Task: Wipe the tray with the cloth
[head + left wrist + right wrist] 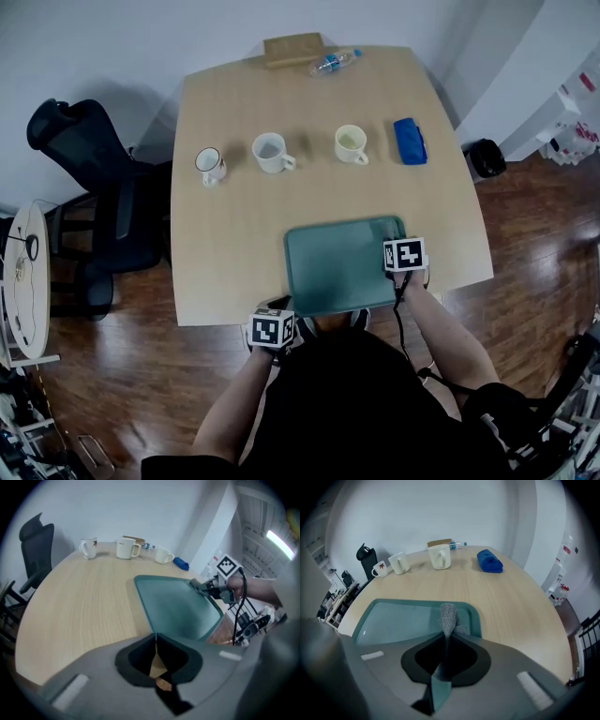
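Currently: wipe step, grey cloth [447, 613] at teal tray [393, 620] right end.
Right hand-held gripper [446, 637] pinches the cloth; left hand-held gripper [155, 637] is pressed together, empty. Next move likely: sweep cloth leftward across tray.

Tabletop [234, 220] bare left of tray [337, 272] and beyond; mugs [273, 152], blue towel [410, 141] line far side.

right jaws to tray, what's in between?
A grey cloth, pinched in the jaws of the right gripper and hanging over the right end of the tray. Only the right gripper view shows it.
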